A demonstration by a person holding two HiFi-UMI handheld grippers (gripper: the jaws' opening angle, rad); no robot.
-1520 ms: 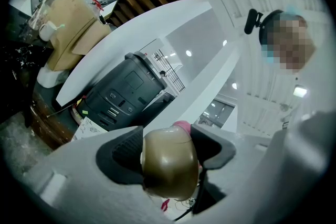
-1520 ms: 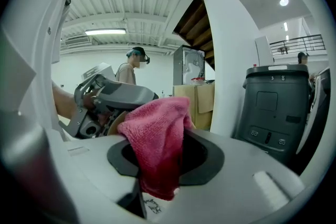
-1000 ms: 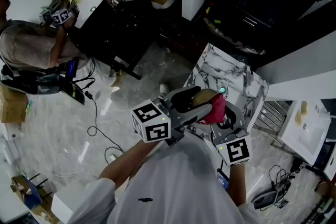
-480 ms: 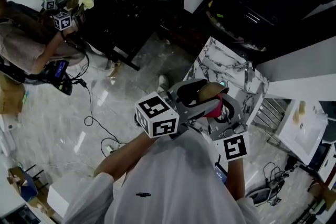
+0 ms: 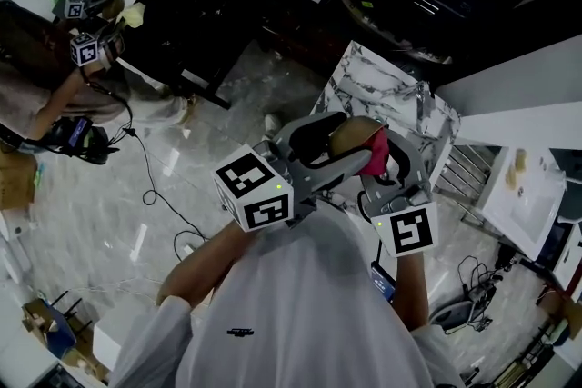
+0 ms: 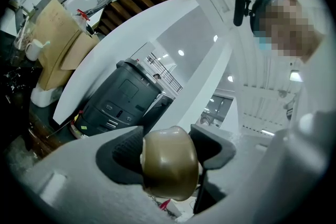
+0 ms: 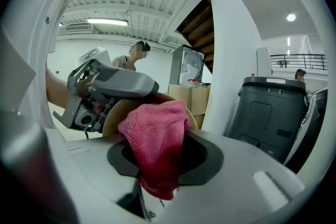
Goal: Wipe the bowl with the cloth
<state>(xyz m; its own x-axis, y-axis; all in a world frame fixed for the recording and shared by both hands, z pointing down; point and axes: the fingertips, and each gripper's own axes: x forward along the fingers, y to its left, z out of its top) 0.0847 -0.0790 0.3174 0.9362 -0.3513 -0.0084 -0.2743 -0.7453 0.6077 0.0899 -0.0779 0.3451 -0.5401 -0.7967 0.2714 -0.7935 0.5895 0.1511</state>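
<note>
Left hand-held gripper (image 5: 329, 150): jaws clamped on the wall of the tan bowl (image 6: 169, 165), one jaw on each side. The bowl is held off the surface at the centre of the head view.

Right hand-held gripper (image 5: 393, 173): jaws pinch the pink cloth (image 7: 157, 147), and a fold hangs out below them.

In my right gripper view the cloth lies over the bowl's open mouth, centre left of the frame. It appears to touch the inside, but the cloth itself covers the contact.

Both are in front of the marbled worktop (image 5: 373, 100), centre right of the head view. Another person (image 5: 36, 77) is at the upper left.
</note>
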